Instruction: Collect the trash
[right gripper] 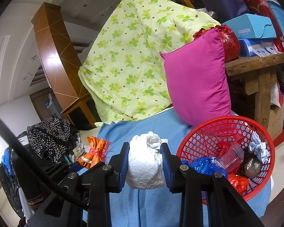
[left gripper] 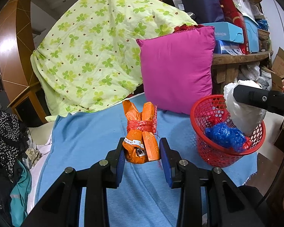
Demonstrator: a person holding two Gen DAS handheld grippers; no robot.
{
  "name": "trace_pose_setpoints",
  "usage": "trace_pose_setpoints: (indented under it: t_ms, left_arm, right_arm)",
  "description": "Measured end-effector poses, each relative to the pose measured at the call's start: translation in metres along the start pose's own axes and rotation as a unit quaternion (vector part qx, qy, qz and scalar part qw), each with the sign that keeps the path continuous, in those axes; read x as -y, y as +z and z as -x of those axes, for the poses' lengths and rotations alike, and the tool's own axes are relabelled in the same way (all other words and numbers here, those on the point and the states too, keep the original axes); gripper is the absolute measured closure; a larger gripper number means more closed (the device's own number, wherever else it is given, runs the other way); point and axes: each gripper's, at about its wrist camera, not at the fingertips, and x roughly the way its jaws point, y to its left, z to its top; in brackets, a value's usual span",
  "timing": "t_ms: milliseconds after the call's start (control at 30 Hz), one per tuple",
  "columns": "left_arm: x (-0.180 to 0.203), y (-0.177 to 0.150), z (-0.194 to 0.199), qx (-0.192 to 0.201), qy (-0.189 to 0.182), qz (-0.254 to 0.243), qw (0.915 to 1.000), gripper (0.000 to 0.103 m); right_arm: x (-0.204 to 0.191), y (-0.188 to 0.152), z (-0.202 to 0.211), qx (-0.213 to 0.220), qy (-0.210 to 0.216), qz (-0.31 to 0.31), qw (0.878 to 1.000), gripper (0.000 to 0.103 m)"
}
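Left of the red plastic mesh basket point(left gripper: 227, 132), the left tool point(left gripper: 142, 151) pinched a soft, light orange wrapper bundle point(left gripper: 141, 132) at its near end. The right tool point(right gripper: 144, 162) was clamped on a crumpled white plastic bag point(right gripper: 144, 162) beside the basket, which looked light and squashy.

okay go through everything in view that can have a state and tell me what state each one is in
left gripper: shut on the orange bundle.
orange bundle: tied with red netting, upright on the blue sheet.
right gripper: shut on the white wad.
white wad: crumpled, held beside the basket, not yet in it.
red basket: upright, partly filled with trash.
blue bag: crumpled, in the basket.
pink pillow: propped upright.
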Motion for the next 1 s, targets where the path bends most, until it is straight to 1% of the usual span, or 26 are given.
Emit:
trace_pose_setpoints:
  t_ms: [1000]
  left_arm:
    - [0.015,-0.002,-0.006,-0.007,-0.014,-0.012,0.9998,0.066]
  right_arm:
    - [0.011,-0.005,0.015,0.009,-0.021,-0.022,1.0,0.068]
